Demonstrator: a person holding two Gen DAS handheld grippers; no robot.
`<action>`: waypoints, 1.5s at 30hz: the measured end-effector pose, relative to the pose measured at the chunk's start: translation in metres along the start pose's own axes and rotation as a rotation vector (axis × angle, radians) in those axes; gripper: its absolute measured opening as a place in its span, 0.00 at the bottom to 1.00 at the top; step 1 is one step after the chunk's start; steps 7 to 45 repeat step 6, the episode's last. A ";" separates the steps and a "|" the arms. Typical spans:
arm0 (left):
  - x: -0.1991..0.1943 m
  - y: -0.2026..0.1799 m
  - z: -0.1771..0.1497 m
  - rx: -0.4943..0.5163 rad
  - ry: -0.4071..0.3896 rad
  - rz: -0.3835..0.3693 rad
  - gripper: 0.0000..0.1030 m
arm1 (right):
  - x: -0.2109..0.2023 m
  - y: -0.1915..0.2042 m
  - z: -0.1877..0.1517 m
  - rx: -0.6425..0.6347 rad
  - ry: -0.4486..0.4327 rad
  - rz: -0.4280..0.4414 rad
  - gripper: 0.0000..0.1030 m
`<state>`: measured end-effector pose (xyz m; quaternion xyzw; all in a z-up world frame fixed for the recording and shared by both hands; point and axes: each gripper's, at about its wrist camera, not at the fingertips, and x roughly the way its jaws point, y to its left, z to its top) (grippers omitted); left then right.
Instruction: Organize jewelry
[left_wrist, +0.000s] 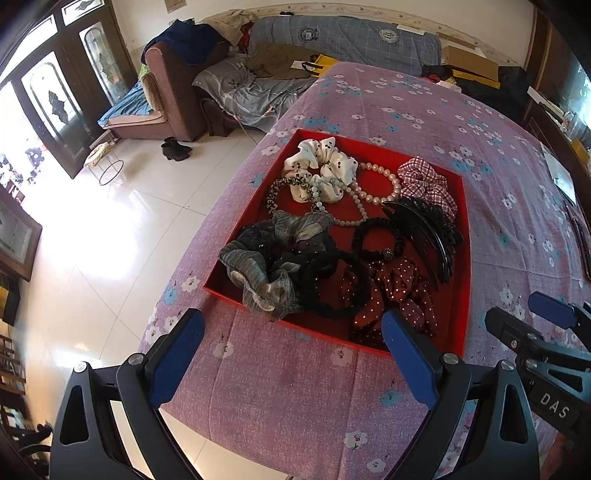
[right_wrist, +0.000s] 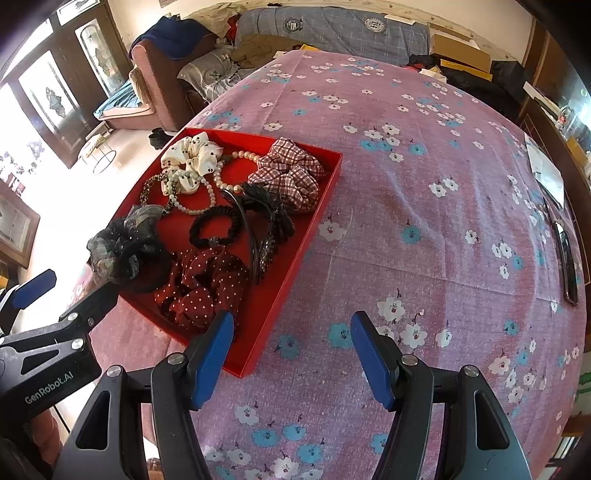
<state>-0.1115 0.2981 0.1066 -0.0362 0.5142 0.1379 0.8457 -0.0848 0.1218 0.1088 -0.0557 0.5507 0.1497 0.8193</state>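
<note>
Left wrist view shows a red tray (left_wrist: 463, 258) near the worktop's (left_wrist: 295, 387) left edge heaped with scrunchies, pearl beads (left_wrist: 384, 184) and black clips, both tongs (left_wrist: 291, 354) (right_wrist: 291, 354) spread, empty.

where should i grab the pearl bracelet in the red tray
Take the pearl bracelet at its right arc, coming straight down from above. That stretch lies flat on bare red tray floor, while the left part runs against the white scrunchie and the near part nears the black hair claw. Both grippers are open and empty.
</note>
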 end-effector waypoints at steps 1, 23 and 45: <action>0.000 -0.001 -0.001 -0.001 0.003 0.002 0.93 | 0.000 -0.001 -0.001 -0.002 0.001 0.005 0.68; -0.008 -0.016 -0.003 0.007 0.003 0.014 0.93 | -0.003 -0.013 -0.008 0.008 -0.001 0.024 0.68; -0.008 -0.016 -0.003 0.007 0.003 0.014 0.93 | -0.003 -0.013 -0.008 0.008 -0.001 0.024 0.68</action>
